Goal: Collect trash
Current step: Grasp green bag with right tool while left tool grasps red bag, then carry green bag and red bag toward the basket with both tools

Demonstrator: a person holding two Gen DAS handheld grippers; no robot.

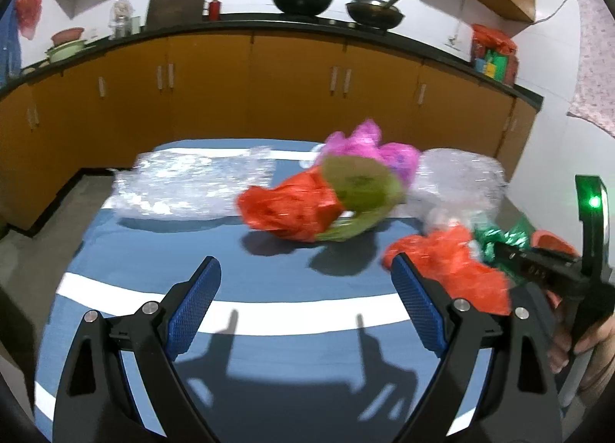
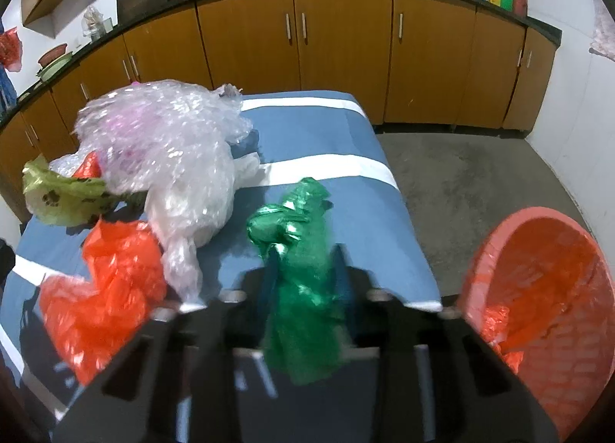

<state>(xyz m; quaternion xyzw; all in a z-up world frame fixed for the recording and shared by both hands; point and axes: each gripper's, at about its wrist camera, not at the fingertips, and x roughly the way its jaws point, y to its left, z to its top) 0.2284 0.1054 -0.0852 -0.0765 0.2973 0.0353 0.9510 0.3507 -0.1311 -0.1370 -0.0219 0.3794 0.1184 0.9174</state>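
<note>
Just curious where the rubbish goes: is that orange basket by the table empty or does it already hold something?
Not empty: the orange basket already holds crumpled orange plastic.

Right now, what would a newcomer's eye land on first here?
The green plastic bag pinched in the right claw, above the blue table's near edge. Beside it, the orange basket waits on the floor. The left claw hangs wide open over the table.

Two red bags [image 2: 111,273], one green bag [image 2: 303,273], one basket [image 2: 557,289], two woks [image 1: 301,0].
</note>
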